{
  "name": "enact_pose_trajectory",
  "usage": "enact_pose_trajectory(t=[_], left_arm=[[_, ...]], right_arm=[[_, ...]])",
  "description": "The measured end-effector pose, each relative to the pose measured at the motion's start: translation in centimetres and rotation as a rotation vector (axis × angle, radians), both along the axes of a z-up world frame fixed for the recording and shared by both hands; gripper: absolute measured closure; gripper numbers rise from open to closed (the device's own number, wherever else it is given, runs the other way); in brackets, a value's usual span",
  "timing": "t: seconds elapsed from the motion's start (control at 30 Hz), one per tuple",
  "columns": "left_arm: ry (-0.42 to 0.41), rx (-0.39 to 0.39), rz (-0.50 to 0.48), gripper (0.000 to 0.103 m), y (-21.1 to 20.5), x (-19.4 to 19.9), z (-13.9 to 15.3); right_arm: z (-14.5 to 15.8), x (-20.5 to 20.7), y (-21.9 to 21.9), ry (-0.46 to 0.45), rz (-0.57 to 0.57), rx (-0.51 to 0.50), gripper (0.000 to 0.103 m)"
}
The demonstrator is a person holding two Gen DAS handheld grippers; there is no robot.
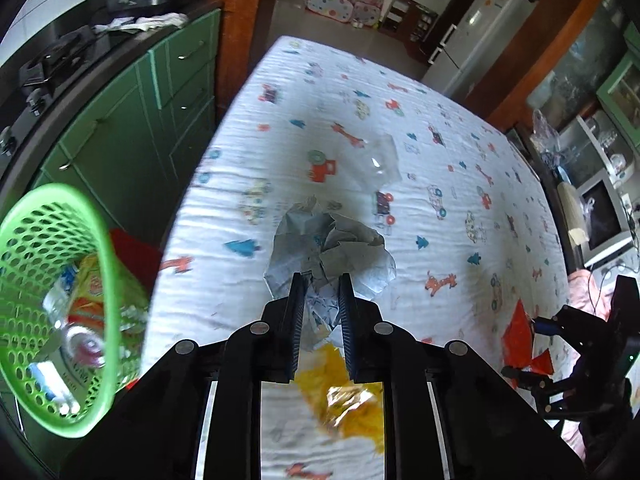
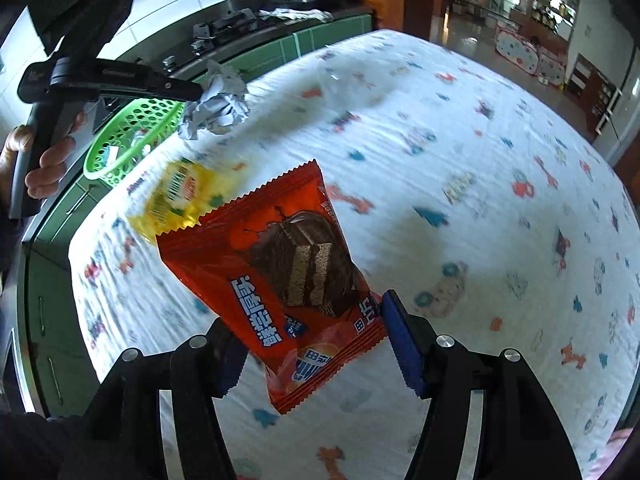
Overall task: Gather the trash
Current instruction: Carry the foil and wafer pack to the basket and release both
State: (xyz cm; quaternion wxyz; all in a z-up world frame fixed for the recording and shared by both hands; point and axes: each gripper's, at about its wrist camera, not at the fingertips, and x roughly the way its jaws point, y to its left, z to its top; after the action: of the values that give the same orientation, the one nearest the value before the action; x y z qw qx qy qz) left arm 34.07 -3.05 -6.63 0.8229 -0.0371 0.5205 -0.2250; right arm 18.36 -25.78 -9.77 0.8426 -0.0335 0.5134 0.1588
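Left gripper (image 1: 322, 280) pinching crumpled paper (image 1: 332, 252) above the patterned tablecloth (image 1: 440, 128), green basket (image 1: 52, 304) to its left. Right gripper (image 2: 316, 320) clamped on red snack wrapper (image 2: 272, 264), held clear of the cloth; yellow wrapper (image 2: 176, 196) lying beyond.

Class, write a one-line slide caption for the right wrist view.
Right tongs grip a red cake wrapper above the patterned cloth; left tongs carry crumpled paper near the green basket.
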Motion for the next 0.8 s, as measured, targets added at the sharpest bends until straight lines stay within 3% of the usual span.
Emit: enact_pose_trajectory(t=[0.4, 0.57, 0.8], left_arm=[[-0.072, 0.038, 0.228, 0.087, 14.4, -2.2, 4.0], [-0.053, 0.077, 0.338, 0.087, 20.4, -2.2, 3.2], [-0.002, 0.112, 0.421, 0.087, 26.1, -1.9, 0.8]], right_arm=[[3.1, 4.9, 9.8, -0.054, 0.142, 0.024, 0.043], [4.4, 7.7, 15.3, -0.078, 0.206, 0.052, 0.043], [5.2, 12.0, 22.8, -0.092, 0.272, 0.074, 0.043]])
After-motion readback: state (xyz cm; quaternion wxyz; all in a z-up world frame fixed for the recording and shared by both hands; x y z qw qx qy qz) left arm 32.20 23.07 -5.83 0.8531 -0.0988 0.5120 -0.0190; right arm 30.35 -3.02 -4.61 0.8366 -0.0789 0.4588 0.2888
